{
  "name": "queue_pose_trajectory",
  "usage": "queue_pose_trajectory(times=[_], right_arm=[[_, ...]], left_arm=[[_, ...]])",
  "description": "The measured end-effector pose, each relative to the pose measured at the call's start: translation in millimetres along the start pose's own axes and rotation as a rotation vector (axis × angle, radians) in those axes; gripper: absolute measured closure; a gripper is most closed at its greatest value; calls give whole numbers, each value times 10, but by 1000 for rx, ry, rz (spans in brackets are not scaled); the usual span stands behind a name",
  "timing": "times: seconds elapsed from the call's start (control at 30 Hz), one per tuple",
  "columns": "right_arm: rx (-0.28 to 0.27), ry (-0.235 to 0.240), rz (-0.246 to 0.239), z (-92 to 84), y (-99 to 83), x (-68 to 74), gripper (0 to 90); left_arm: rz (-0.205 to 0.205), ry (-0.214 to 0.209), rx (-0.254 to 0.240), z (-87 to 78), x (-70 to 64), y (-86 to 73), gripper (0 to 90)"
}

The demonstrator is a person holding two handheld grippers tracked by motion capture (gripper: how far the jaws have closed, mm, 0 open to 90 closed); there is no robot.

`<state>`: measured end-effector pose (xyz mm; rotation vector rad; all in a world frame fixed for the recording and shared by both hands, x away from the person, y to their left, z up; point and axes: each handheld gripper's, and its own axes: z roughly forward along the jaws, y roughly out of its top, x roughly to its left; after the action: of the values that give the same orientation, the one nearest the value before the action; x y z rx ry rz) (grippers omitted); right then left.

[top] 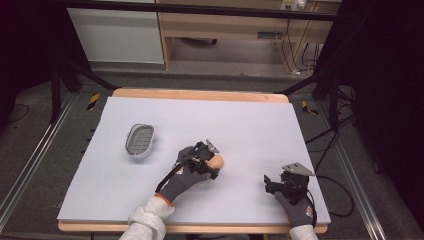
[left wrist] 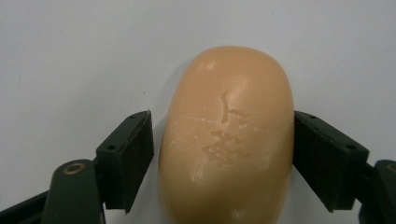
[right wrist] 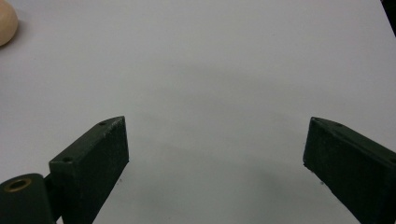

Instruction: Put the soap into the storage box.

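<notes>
- Counter (top: 250, 120): a pale sheet covers it. The work in hand appears to be moving the soap into the soap dish; judged from the layout, that transfer is at its first stage.
- Soap dish (top: 139, 140): a grey oval tray at about 10 o'clock from the counter's middle, nothing visible in it. It stands well apart from the soap — the whole carry is still to be done.
- Left claw (top: 216, 161): near the counter's middle, toward 6 o'clock, straddling the soap. In the left gripper view the jaws bracket the bar's two long sides; the one at 3 o'clock touches or nearly touches, the one at 9 o'clock shows a thin gap. Judged released, with the closing squeeze not yet made.
- Right claw (top: 268, 184): at about 5 o'clock near the counter's front edge, jaws spread wide over bare sheet, holding nothing — idle.
- Soap (left wrist: 229, 135): a tan oval bar lying flat on the sheet, its top face scuffed. Remaining steps: clench, lift, carry toward 10 o'clock, set down in the dish.
</notes>
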<state>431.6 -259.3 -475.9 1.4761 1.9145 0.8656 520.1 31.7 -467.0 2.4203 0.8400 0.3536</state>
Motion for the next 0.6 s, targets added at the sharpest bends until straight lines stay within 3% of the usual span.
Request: queue_pose_trajectory(times=[0.1,0.6], right_arm=[[1,-1,-1,2,0,0,69],[6,1,-3,10,0,4,68]], left_arm=[[2,-14,5,-6,-1,4,278],[-4,-21,16,-21,4,5,303]])
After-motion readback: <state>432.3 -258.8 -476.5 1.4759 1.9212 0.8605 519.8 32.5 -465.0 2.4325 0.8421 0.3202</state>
